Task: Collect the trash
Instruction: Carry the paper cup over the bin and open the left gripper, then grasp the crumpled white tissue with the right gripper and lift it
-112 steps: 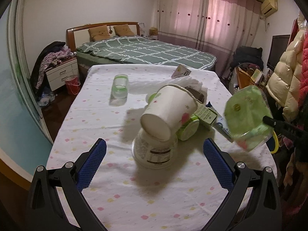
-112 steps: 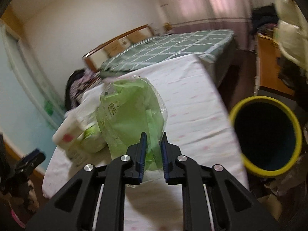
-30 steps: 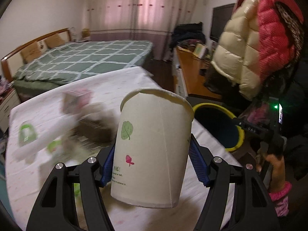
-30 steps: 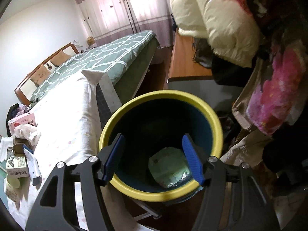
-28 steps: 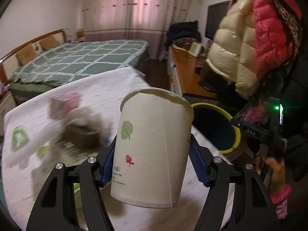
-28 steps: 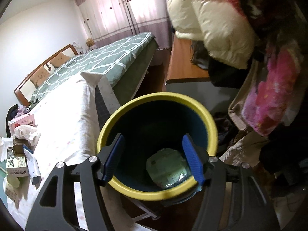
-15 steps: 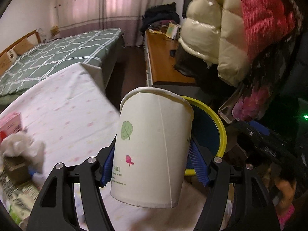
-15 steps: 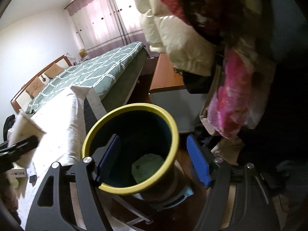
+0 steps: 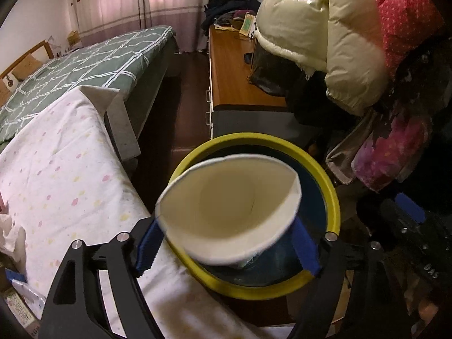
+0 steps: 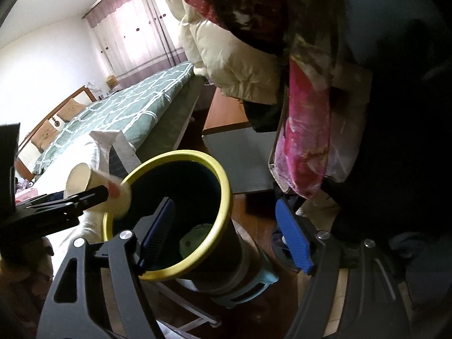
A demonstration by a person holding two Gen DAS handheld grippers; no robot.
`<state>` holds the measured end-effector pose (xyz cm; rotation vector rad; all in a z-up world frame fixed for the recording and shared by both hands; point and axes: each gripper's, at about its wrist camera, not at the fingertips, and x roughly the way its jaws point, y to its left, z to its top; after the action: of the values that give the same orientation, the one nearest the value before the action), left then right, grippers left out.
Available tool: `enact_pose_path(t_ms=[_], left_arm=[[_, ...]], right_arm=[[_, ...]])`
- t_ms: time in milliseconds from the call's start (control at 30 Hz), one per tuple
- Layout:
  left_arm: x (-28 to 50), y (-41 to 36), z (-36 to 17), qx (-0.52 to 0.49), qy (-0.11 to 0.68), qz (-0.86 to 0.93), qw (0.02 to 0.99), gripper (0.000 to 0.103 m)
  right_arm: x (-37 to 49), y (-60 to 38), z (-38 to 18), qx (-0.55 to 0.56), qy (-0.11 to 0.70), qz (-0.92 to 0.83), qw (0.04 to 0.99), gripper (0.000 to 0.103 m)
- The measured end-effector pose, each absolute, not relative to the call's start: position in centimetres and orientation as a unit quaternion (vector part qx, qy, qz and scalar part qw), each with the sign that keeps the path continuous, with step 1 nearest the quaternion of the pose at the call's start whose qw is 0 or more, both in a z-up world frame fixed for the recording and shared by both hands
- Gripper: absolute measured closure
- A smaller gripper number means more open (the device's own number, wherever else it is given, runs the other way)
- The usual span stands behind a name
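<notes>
**Paper cup at the mouth of the yellow-rimmed bin**

Left wrist view — The left gripper [image 9: 226, 247] has just been opening, its blue pads standing spread on either side of the paper cup [image 9: 228, 212]. The cup is blurred and tipped, its open mouth facing the camera, its base pointing down into the bin [image 9: 334, 197]. Whether the pads touch the cup's walls cannot be told. The bin's yellow rim lies just beside the edge of the table [image 9: 65, 169], which carries a white cloth with coloured dots. Behind the bin: a wooden cabinet [image 9: 234, 67] and hanging puffer coats [image 9: 325, 22]. Farther beyond the bin, a bed [image 9: 84, 65] with a green checked cover.

Right wrist view — The right gripper [image 10: 226, 237] has just been opening; its jaws stand wide with nothing between them, hanging above the bin's near rim. Inside the bin, at the bottom, lies a green packet [image 10: 195, 240]. At the bin's left rim the cup shows side-on, the left gripper's dark finger crossing it.
</notes>
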<state>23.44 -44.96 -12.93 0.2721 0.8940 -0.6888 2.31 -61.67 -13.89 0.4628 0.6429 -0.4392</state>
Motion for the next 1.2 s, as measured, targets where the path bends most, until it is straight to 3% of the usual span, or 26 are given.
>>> enact_pose_path(t_ms=[167,367,600,900,1200], left_arm=[[22.0,-42.4,-10.4,0.114,0.389,-0.317,0.857,0.009],[21.0,-38.1,-7.5,0.074,0.378,-0.317,0.866,0.009],[18.6,-26.2,-4.0,0.014,0.335,-0.236,0.912,0.008],[14.1,-8.5,-2.7,-0.034,0.293,-0.029,0.955,0.006],[11.5,0.4,-4.1,-0.069,0.287,0.024,0.955,0.005]], right_arm=[[3.1,-60.4,-13.9,0.216,0.315,-0.197,0.903,0.031],[4.0,-58.5,-13.5,0.207,0.319,-0.177,0.908,0.03],[6.0,-54.4,-13.1,0.184,0.332,-0.13,0.916,0.029],[9.7,-44.6,-12.6,0.138,0.356,-0.017,0.924,0.029],[14.9,-33.4,-10.0,0.08,0.348,0.084,0.93,0.029]])
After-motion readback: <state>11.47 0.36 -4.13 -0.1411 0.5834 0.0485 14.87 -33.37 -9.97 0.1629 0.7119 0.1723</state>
